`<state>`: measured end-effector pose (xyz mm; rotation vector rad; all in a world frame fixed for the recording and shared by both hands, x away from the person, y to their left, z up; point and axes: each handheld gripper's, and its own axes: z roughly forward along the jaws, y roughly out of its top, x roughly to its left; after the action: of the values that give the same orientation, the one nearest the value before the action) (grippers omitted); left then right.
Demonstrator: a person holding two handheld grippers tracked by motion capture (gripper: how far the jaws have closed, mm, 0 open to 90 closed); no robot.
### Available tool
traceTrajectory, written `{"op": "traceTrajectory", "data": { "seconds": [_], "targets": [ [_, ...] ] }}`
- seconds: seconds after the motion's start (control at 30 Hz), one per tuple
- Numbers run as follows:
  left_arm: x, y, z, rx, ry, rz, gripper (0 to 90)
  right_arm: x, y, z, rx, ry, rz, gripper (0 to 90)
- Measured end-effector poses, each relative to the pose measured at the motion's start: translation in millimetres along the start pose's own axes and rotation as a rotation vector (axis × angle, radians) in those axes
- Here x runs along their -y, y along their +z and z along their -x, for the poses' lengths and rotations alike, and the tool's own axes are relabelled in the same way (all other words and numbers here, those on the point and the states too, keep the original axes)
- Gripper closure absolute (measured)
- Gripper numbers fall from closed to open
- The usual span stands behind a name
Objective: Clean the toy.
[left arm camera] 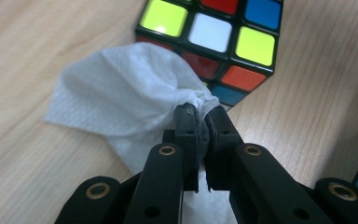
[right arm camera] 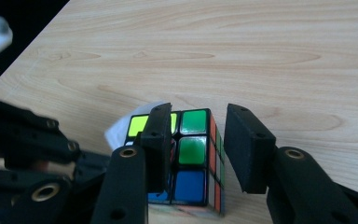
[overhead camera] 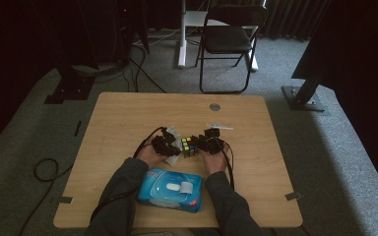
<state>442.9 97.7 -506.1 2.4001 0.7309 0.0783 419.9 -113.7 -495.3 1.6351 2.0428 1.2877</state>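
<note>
A scrambled colour cube (overhead camera: 190,146) rests on the wooden table (overhead camera: 128,113) between my two grippers. My left gripper (overhead camera: 170,145) is shut on a crumpled white wipe (left arm camera: 121,93), pinched at its tips (left arm camera: 203,116), and the wipe lies against the cube (left arm camera: 214,37). In the right gripper view the cube (right arm camera: 193,158) stands between the jaws of my right gripper (right arm camera: 198,112). Its left pad (right arm camera: 158,144) lies close along the cube, while its right pad (right arm camera: 247,149) stands clear of it with a gap. The wipe (right arm camera: 119,126) peeks out behind the cube.
A blue pack of wipes (overhead camera: 170,189) lies at the table's near edge between the person's forearms. A small white wrapper (overhead camera: 219,126) sits just behind the right gripper. A round grommet (overhead camera: 215,106) marks the far edge. A black folding chair (overhead camera: 229,34) stands beyond the table.
</note>
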Motion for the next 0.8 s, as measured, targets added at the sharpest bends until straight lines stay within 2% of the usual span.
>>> {"op": "traceTrajectory", "data": {
  "seconds": [0.03,0.2,0.43,0.5,0.8],
  "targets": [
    [0.8,-1.9,-0.2,-0.003,-0.006,0.009,85.5,0.6,-3.9,-1.9,0.004,-0.02,-0.011,60.8],
    [6.0,-8.1,-1.0,-0.01,-0.024,0.038,85.5,4.9,-4.5,-1.8,0.008,-0.032,-0.039,61.6],
    [9.0,-7.7,-1.7,-0.009,-0.024,0.037,85.5,7.8,-1.2,3.3,-0.018,-0.003,-0.05,66.7],
    [9.4,-7.5,-2.0,-0.008,-0.026,0.037,85.5,7.5,-0.2,6.0,-0.044,0.018,-0.052,69.7],
    [10.7,-6.1,-2.1,-0.003,-0.039,0.043,85.5,8.3,1.6,22.2,-0.135,0.155,-0.057,69.2]
  ]
}}
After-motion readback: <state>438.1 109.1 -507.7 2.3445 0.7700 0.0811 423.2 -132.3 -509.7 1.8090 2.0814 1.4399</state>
